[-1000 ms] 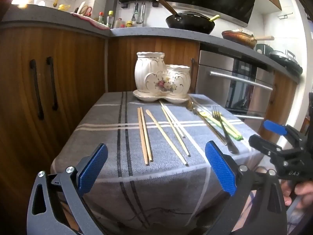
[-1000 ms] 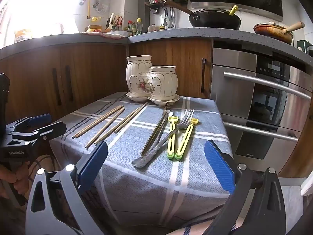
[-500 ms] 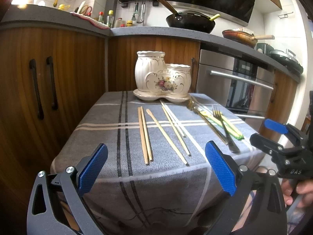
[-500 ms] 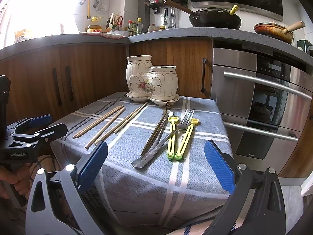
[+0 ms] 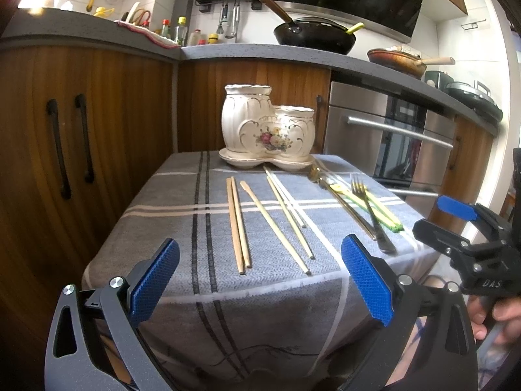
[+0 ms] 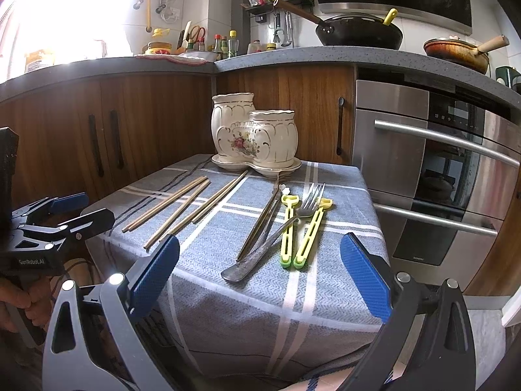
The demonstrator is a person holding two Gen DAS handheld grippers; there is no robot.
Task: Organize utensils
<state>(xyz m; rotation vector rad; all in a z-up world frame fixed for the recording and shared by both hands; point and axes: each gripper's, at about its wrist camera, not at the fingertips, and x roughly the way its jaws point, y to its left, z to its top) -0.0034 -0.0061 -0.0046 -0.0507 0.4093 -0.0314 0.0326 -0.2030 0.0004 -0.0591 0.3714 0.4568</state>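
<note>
- The worktop [image 5: 162,215], a small table under a grey checked cloth, stands in front of wooden cabinets [image 5: 97,123] and an oven [image 6: 439,169]; every utensil lies flat on it.
- The cream holder [image 5: 268,128], two joined pots on a saucer with a flower print, stands upright at the far edge of the worktop, the taller pot on the left.
- The left gripper [image 5: 260,282] hangs at the near edge of the worktop, its blue fingers [image 5: 154,280] wide apart and holding nothing.
- The right gripper [image 6: 260,280] hangs near the right front corner, fingers [image 6: 364,278] likewise spread wide and empty; a hand [image 5: 495,319] grips its handle.
- The chopsticks [image 5: 239,224] lie on the left half of the worktop, running from near the holder toward the near edge: one close pair on the left, the looser ones just right of it.
- The fork [image 6: 276,231] lies on the right half, crossing a gold spoon [image 6: 260,221] and touching the yellow-green pair [image 6: 298,231] beside it.
- A black wok [image 5: 314,34] sits on the counter behind.
</note>
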